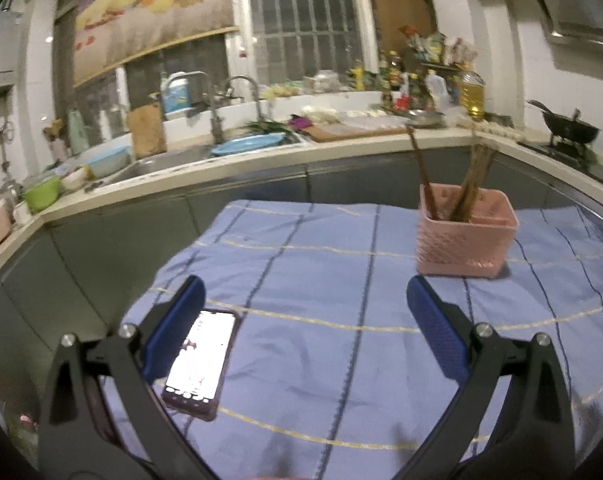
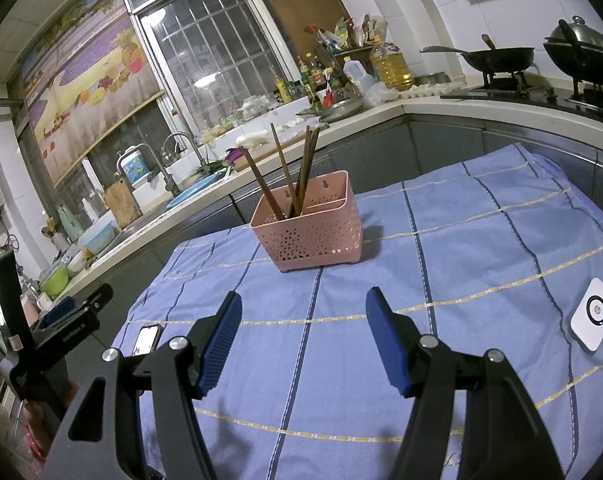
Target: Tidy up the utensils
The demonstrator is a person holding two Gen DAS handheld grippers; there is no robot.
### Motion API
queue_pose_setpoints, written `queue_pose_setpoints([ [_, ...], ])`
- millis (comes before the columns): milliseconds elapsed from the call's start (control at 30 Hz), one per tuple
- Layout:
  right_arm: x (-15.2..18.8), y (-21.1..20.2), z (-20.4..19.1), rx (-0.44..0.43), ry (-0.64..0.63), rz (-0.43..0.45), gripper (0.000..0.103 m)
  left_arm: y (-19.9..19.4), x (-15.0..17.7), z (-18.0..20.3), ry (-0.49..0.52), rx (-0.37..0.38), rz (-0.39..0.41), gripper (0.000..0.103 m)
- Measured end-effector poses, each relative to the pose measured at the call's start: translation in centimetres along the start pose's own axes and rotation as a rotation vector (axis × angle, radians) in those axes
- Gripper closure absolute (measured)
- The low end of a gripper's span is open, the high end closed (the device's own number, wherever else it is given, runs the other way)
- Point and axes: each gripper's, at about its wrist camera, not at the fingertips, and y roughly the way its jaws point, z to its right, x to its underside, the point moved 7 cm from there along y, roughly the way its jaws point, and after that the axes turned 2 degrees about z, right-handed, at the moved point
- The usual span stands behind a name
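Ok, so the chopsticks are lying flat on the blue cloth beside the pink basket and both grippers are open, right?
Not quite: the chopsticks stand inside the pink basket, as the right wrist view shows. The left gripper and right gripper are open and empty.

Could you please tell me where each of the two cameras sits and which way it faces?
Left wrist: on the left gripper, tilted down over the blue cloth; its open fingers frame a phone.
Right wrist: on the right gripper, tilted down toward the pink basket; its open fingers show, the left gripper at the left edge.
Shared: basket, chopsticks, phone, cloth, kitchen counter.
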Motion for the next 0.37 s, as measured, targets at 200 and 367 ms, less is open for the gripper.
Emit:
queue_pose_setpoints([
  [200,0.28,-0.31,-0.45,0.002,0.012,0.006,0.038,-0.16,-0.17,0.75,0.016,0.017,-0.003,0.006],
  [367,0.65,-0.30,-0.57,0.001,0.018,-0.001,0.037,-0.09,-0.13,1.27,0.021,0.032,-0.017,0.006],
])
